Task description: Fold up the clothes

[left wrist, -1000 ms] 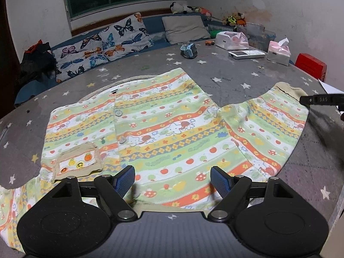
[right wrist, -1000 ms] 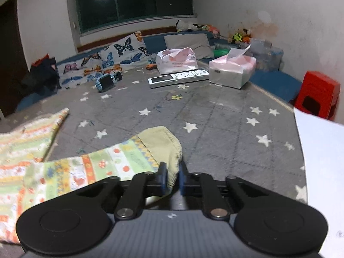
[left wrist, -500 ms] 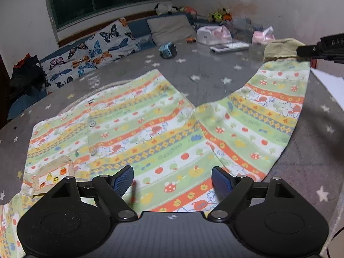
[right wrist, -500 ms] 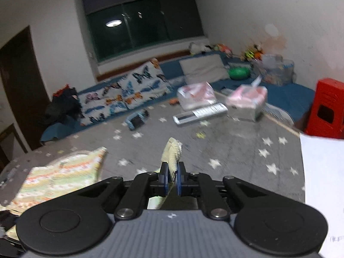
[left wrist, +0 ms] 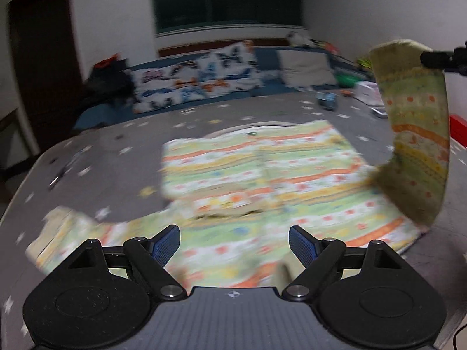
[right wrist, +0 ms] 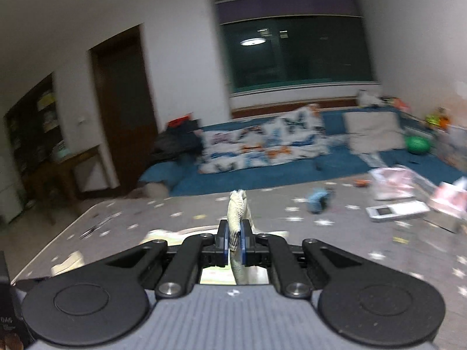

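Right gripper (right wrist: pixel 234 243) pinches sleeve cuff (right wrist: pixel 237 210), lifted above shirt (left wrist: pixel 262 180) | left gripper (left wrist: pixel 233 242) spread, empty, shirt hem just ahead | I fear cuff slips: thin bite.

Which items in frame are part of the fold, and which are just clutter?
In the job:
- striped pajama top, spread on the star-print mat
- its sleeve, lifted by the right tool
- left tool, open over the hem

Lying about:
- butterfly pillow
- remote control
- tissue packs
- green ball
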The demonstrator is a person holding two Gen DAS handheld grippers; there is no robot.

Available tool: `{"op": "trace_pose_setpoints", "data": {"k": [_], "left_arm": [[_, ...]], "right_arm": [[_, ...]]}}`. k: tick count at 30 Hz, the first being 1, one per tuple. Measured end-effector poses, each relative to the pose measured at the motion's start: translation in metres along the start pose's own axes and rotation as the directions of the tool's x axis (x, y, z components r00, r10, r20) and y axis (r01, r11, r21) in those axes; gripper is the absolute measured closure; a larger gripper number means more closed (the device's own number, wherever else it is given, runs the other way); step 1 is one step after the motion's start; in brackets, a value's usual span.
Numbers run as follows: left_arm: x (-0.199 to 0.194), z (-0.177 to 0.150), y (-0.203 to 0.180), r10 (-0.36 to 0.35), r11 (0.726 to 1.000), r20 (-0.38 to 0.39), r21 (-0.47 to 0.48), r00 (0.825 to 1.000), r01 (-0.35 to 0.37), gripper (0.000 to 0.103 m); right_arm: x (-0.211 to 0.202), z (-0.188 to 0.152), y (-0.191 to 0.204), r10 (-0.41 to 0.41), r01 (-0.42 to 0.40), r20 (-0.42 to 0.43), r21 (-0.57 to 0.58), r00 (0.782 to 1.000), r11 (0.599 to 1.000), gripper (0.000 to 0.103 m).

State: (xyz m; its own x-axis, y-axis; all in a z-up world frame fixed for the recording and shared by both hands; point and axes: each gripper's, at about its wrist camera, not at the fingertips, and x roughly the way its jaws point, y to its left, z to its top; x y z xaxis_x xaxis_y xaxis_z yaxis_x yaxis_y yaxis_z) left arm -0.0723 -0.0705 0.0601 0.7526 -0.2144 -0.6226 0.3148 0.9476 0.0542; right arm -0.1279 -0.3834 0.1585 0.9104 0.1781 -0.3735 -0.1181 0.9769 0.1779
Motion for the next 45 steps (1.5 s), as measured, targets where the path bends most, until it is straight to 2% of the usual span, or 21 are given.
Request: {"op": "trace_pose_setpoints", "data": {"k": [3, 7, 14, 17, 19, 22, 25, 28, 34, 35, 37, 43, 45], "left_arm": [[-0.009, -0.012, 0.024, 0.032, 0.998, -0.005, -0.050, 0.999, -0.032, 0.019], [-0.017, -0.026, 0.047, 0.061, 0.993, -0.017, -0.099, 0.998, -0.063, 0.019], [-0.019, -0.033, 0.060, 0.057, 0.987, -0.033, -0.151, 0.998, -0.062, 0.022], [-0.017, -0.029, 0.055, 0.047, 0.987, -0.027, -0.151, 0.999, -0.050, 0.025], [-0.016, -0.024, 0.052, 0.033, 0.989, -0.017, -0.146, 0.999, -0.035, 0.026], [-0.015, -0.016, 0.045, 0.003, 0.991, 0.002, -0.131, 1.000, -0.003, 0.030], [-0.011, -0.008, 0.033, -0.041, 0.993, 0.018, -0.112, 0.999, 0.043, 0.037], [-0.003, 0.000, 0.018, -0.090, 0.992, 0.026, -0.086, 0.996, 0.092, 0.045], [0.015, 0.002, -0.002, -0.136, 0.990, 0.012, -0.044, 0.991, 0.136, 0.057], [0.017, 0.002, -0.004, -0.140, 0.989, 0.007, -0.040, 0.990, 0.141, 0.058], [0.023, 0.001, -0.008, -0.150, 0.988, -0.003, -0.031, 0.989, 0.149, 0.059], [0.040, -0.001, -0.021, -0.176, 0.984, -0.035, -0.006, 0.984, 0.176, 0.060], [0.046, -0.001, -0.025, -0.185, 0.983, -0.045, 0.002, 0.982, 0.185, 0.060]], "right_arm": [[0.029, -0.007, 0.036, 0.071, -0.073, -0.048, -0.037, 0.996, 0.997, 0.096], [0.066, -0.029, 0.079, 0.126, -0.139, -0.134, -0.088, 0.983, 0.986, 0.096], [0.105, -0.076, 0.140, 0.198, -0.243, -0.273, -0.144, 0.942, 0.959, 0.096], [0.110, -0.091, 0.153, 0.221, -0.282, -0.317, -0.159, 0.922, 0.946, 0.088], [0.107, -0.092, 0.150, 0.236, -0.301, -0.332, -0.159, 0.913, 0.940, 0.083], [0.092, -0.086, 0.136, 0.218, -0.287, -0.319, -0.188, 0.922, 0.939, 0.080], [0.080, -0.080, 0.109, 0.169, -0.243, -0.318, -0.207, 0.933, 0.948, 0.080], [0.070, -0.087, 0.079, 0.067, -0.152, -0.329, -0.238, 0.942, 0.959, 0.080], [0.065, -0.113, 0.029, -0.048, -0.034, -0.389, -0.202, 0.920, 0.979, 0.080], [0.064, -0.113, 0.025, -0.050, -0.031, -0.391, -0.199, 0.919, 0.979, 0.084], [0.061, -0.114, 0.018, -0.054, -0.026, -0.395, -0.194, 0.917, 0.981, 0.084], [0.079, -0.095, 0.018, -0.033, -0.030, -0.320, -0.187, 0.947, 0.982, 0.084], [0.093, -0.091, 0.017, -0.030, -0.029, -0.313, -0.182, 0.949, 0.983, 0.084]]}}
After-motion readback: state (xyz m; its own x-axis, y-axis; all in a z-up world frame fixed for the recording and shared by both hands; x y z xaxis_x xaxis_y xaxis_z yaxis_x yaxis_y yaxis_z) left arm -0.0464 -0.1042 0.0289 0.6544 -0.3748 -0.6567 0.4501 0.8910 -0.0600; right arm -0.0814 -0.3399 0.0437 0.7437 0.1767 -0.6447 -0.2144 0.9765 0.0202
